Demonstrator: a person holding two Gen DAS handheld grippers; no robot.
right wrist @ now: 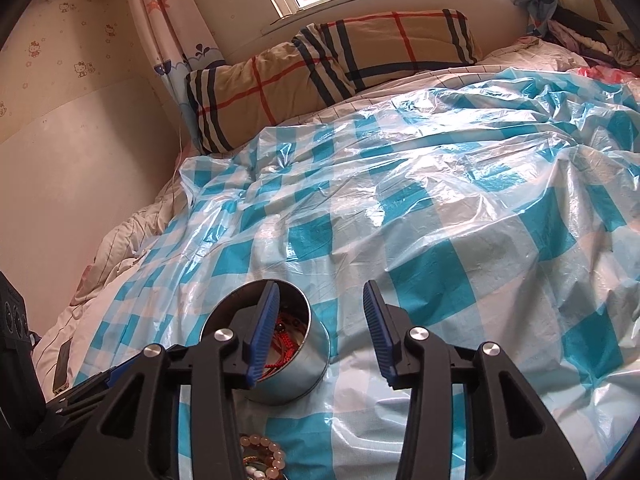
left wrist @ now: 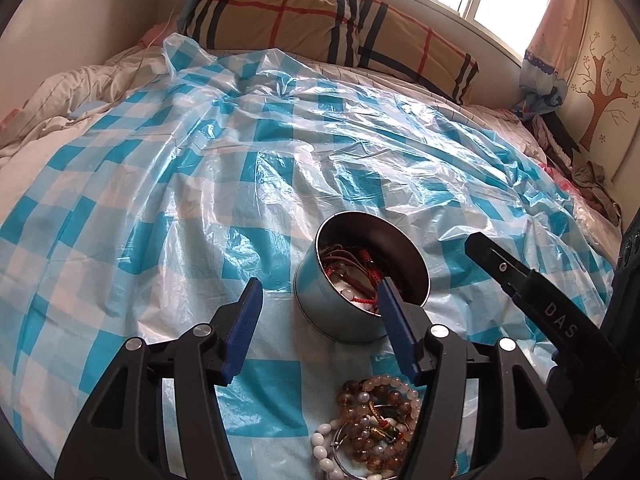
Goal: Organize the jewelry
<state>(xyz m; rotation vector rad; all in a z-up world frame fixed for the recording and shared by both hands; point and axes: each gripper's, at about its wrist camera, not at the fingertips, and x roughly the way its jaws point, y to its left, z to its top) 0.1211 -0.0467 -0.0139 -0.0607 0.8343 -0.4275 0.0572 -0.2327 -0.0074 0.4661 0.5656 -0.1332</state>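
Observation:
A round metal tin (left wrist: 336, 312) stands open on the checked plastic sheet, holding red cords and beads. In front of it lies a pile of amber and white bead bracelets (left wrist: 372, 428). My left gripper (left wrist: 319, 286) is open and holds nothing; its right pad overlaps the tin's near rim in this view. A black finger of the right gripper (left wrist: 520, 276) reaches in from the right. In the right wrist view the right gripper (right wrist: 322, 288) is open and empty, its left pad in front of the tin (right wrist: 296, 376). The bracelets (right wrist: 260, 456) show at the bottom edge.
A blue and white checked plastic sheet (left wrist: 240, 168) covers the bed. A plaid pillow (left wrist: 320, 20) lies along the headboard under a window. Crumpled clothes (left wrist: 592, 184) lie at the right edge. A wall (right wrist: 60, 160) runs along the left, with a dark flat object (right wrist: 62, 364) beside it.

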